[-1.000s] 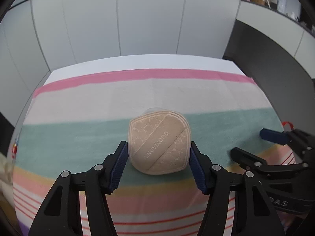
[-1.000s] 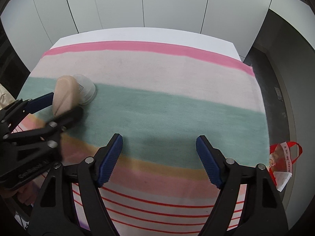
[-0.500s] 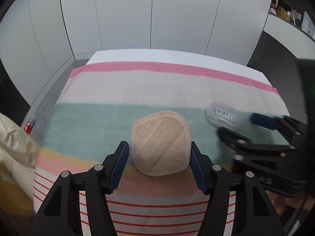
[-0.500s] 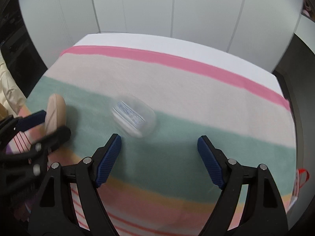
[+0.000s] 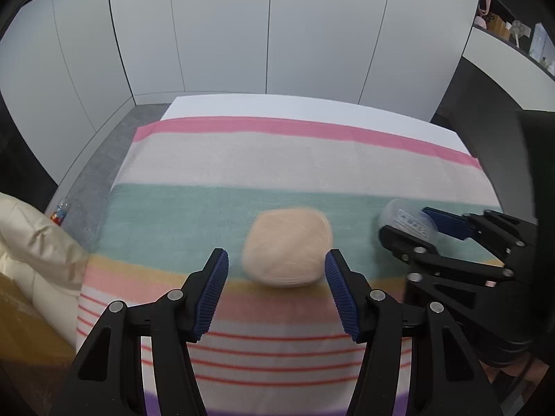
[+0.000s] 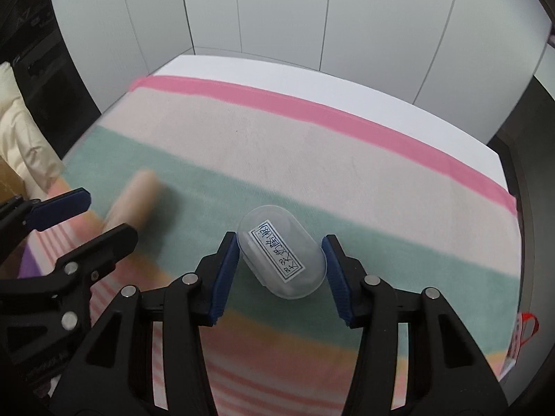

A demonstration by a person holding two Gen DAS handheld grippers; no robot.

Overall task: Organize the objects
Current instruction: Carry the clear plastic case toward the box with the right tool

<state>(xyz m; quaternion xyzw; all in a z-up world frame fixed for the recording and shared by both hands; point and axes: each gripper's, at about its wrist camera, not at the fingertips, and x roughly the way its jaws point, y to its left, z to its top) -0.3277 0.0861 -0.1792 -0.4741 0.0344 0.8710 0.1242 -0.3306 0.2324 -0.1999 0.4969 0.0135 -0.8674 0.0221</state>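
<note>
A beige cosmetic puff (image 5: 286, 246) shows blurred just past the tips of my left gripper (image 5: 275, 260). The jaws are closing, a gap shows beside the left pad, and the pads do not press on the puff. In the right wrist view the puff (image 6: 138, 194) is a smear between the left gripper's (image 6: 109, 215) fingers. A clear oval plastic case (image 6: 281, 253) with a white label lies over the green stripe. My right gripper (image 6: 281, 242) is closing on it, with both blue pads against its sides. The left wrist view shows the case (image 5: 395, 213) in the right gripper (image 5: 404, 223).
A striped cloth (image 5: 277, 173) covers the table, which ends at a white far edge. A cream cushion (image 5: 31, 242) sits at the left and a small bottle (image 5: 60, 209) lies on the floor. A red-handled bag (image 6: 520, 336) lies on the floor at the right.
The puff was held square between the left pads; now it is blurred and farther out at the fingertips, with the left jaws narrower. The right gripper moved over the clear case and closed on it.
</note>
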